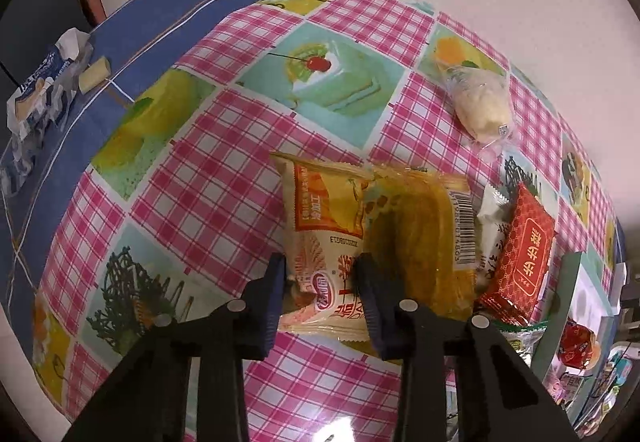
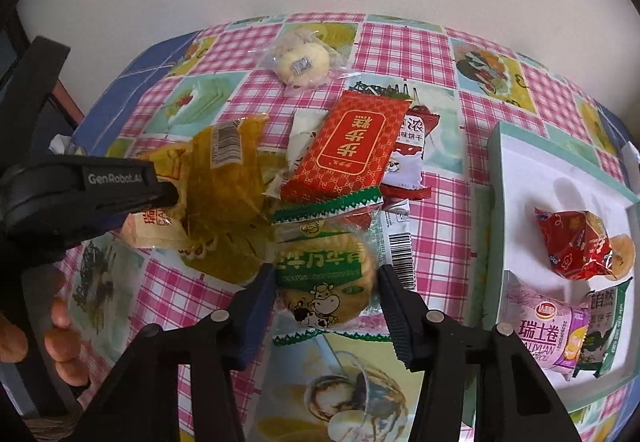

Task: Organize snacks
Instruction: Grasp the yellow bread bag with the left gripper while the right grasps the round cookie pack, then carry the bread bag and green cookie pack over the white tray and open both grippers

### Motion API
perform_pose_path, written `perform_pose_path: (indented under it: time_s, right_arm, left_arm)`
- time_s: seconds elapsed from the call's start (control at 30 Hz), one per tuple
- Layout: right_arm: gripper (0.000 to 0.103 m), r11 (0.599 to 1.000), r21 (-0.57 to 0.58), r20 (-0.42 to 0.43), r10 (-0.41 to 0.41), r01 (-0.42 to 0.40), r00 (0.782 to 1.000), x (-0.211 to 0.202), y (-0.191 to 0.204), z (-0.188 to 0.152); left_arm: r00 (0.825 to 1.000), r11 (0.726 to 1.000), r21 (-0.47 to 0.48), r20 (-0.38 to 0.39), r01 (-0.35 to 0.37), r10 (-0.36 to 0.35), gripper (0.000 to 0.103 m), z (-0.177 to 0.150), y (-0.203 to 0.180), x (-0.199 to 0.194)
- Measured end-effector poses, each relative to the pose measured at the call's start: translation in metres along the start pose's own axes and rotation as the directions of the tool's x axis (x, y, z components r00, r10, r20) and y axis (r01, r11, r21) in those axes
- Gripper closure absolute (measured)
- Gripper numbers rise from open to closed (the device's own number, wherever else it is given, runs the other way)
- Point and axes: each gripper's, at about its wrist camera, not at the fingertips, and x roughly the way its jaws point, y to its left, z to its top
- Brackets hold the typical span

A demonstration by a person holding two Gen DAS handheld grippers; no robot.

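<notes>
Against a pale wall, the checked tablecloth (image 2: pixel 440 202) held a loose snack pile beside the white tray (image 2: pixel 520 162) meant for sorting, so the left gripper (image 1: pixel 320 278) had clamped the cream roll packet (image 1: pixel 328 242) while the right gripper (image 2: pixel 326 294) closed around the green cow biscuit (image 2: pixel 326 282), pads seemingly touching.

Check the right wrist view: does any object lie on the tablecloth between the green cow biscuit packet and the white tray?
Nothing visible does. The green cow biscuit packet sits between the right gripper fingers, and only bare checked tablecloth separates it from the white tray. The red packet overlaps its far edge, away from the tray.
</notes>
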Motion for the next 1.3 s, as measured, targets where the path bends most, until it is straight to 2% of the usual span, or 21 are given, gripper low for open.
perform_pose_path:
  time_s: [0.27, 0.43, 0.8, 1.03, 1.2, 1.3]
  right_arm:
    - [0.049, 0.998, 0.032, 0.046, 0.05, -0.051, 0.998, -0.02, -0.005, 0.006]
    - [0.049, 0.997, 0.051, 0.071, 0.056, -0.06, 0.996, -0.032, -0.011, 0.01]
    - [0.049, 0.971, 0.233, 0.105, 0.034, -0.058, 0.994, -0.05, -0.07, 0.011]
    - [0.049, 0.921, 0.387, 0.125, -0.002, -0.046, 0.992, -0.063, -0.124, 0.002]
    - [0.049, 0.868, 0.497, 0.136, -0.082, 0.004, 0.987, -0.078, -0.167, -0.01]
    - [0.049, 0.828, 0.558, 0.126, -0.146, 0.051, 0.981, -0.086, -0.193, -0.018]
  left_arm:
    - [0.999, 1.0, -0.004, 0.03, 0.024, -0.024, 0.069, -0.001, 0.002, -0.022]
    - [0.995, 1.0, 0.016, 0.091, 0.026, -0.027, 0.07, -0.002, -0.004, -0.049]
    - [0.982, 0.993, 0.066, 0.157, 0.095, -0.104, 0.073, -0.004, -0.031, -0.086]
    - [0.973, 0.979, 0.137, 0.153, 0.153, -0.173, 0.073, -0.015, -0.061, -0.096]
    - [0.964, 0.958, 0.213, 0.145, 0.19, -0.224, 0.073, -0.028, -0.093, -0.103]
    - [0.96, 0.937, 0.284, 0.13, 0.206, -0.25, 0.073, -0.041, -0.119, -0.106]
